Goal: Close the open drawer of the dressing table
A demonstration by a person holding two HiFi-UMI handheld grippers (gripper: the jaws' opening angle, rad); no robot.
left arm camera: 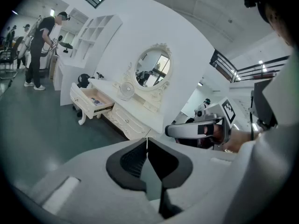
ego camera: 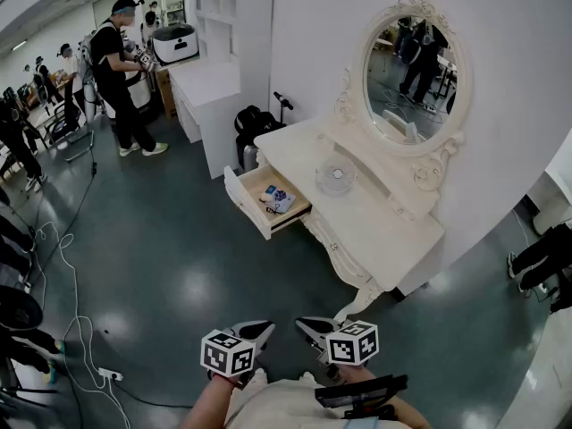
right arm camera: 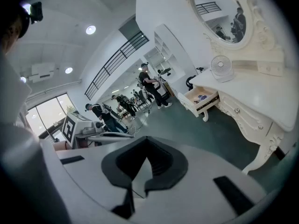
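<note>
Ahead, the dressing table's [ego camera: 375, 226] drawer [ego camera: 244, 202] was seen open over grey floor [ego camera: 161, 239].
Left gripper [ego camera: 257, 331] and right gripper [ego camera: 311, 329] were pressed together; the drawer's contents were unclear.

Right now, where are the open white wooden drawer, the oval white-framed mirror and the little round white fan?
open white wooden drawer [ego camera: 245, 204]: head view, its front panel.
oval white-framed mirror [ego camera: 411, 79]: head view, the glass.
little round white fan [ego camera: 336, 177]: head view, its grille.
</note>
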